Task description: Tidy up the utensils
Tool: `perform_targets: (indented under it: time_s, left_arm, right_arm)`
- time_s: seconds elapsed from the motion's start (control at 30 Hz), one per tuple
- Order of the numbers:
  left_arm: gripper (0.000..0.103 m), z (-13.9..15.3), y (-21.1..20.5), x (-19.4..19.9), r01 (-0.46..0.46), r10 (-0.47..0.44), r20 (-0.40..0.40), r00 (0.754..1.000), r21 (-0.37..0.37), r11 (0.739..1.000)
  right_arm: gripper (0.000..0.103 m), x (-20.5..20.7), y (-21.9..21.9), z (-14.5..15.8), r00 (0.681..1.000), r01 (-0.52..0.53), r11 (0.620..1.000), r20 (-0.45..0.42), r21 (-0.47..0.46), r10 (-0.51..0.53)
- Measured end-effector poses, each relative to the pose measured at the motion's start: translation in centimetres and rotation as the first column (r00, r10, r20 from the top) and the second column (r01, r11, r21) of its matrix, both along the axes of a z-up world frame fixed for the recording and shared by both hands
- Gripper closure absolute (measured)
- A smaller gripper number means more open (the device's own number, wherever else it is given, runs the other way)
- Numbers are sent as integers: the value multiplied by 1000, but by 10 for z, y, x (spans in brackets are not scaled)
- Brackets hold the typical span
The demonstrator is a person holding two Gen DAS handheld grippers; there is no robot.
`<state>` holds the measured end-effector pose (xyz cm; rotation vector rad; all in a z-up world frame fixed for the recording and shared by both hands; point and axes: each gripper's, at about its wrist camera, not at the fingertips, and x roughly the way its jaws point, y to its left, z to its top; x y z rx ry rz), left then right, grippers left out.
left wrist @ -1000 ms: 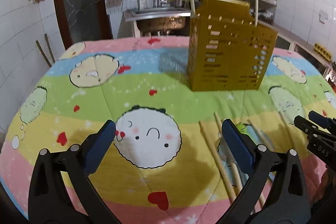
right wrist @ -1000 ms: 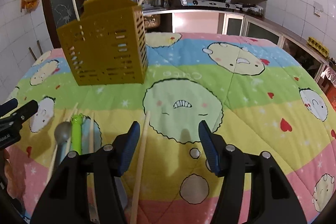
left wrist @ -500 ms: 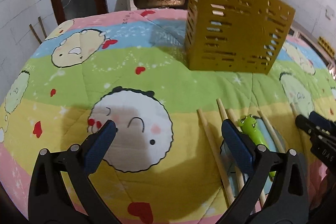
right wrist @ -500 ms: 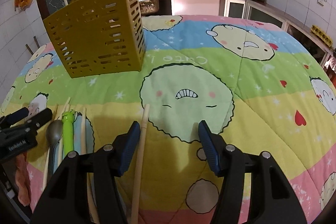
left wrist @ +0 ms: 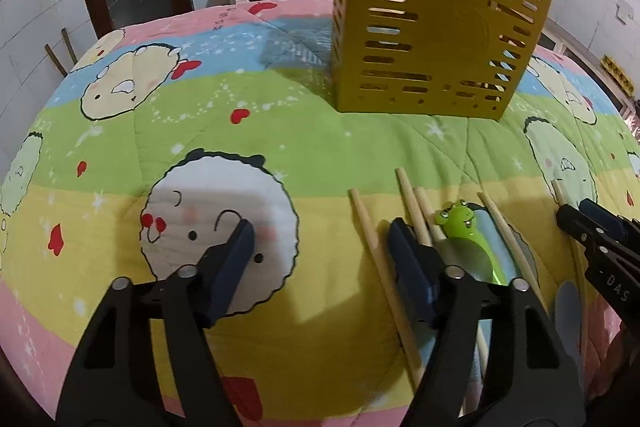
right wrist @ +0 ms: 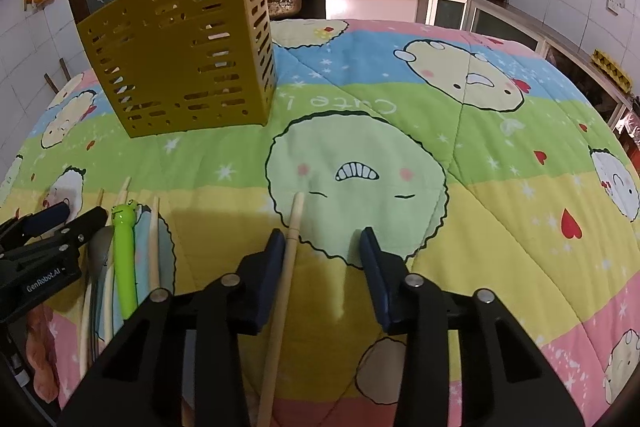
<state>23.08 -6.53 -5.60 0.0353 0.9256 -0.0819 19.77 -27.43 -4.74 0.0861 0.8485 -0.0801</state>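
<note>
A mustard-yellow slotted utensil holder (left wrist: 432, 39) (right wrist: 184, 55) stands on the quilt with pale sticks upright in it. Several wooden chopsticks, a green frog-handled spoon (left wrist: 468, 239) (right wrist: 124, 255) and a metal spoon (right wrist: 98, 255) lie in a loose row. My left gripper (left wrist: 320, 239) is low over the quilt with its jaws closing. One chopstick (left wrist: 376, 259) lies between them, close to the right finger, and is not pinched. My right gripper (right wrist: 322, 239) is also closing over a separate chopstick (right wrist: 288, 259), which lies along its left finger.
The quilt (right wrist: 500, 131) has cartoon faces and covers the whole table. The left gripper (right wrist: 78, 215) shows at the right wrist view's left edge. The right gripper (left wrist: 580, 213) shows at the left wrist view's right edge. A sink, a stove and shelves stand behind.
Both pairs of jaws have narrowed around their chopsticks. The left gripper has dropped closer to the quilt and tipped downward. The right gripper has tipped down slightly.
</note>
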Motion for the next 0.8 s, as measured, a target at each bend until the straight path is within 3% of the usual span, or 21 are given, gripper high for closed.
perform_targets:
  time_s: [0.3,0.8]
  left_arm:
    - [73,3,-18,1,41,-41,-31,999,8,999]
    - [94,2,-29,13,46,-45,-63,997,13,999]
  right_arm:
    - [84,9,6,4,999,-3,1000,-39,-6,2]
    - [95,19,14,2,999,15,1000,-38,-22,-16]
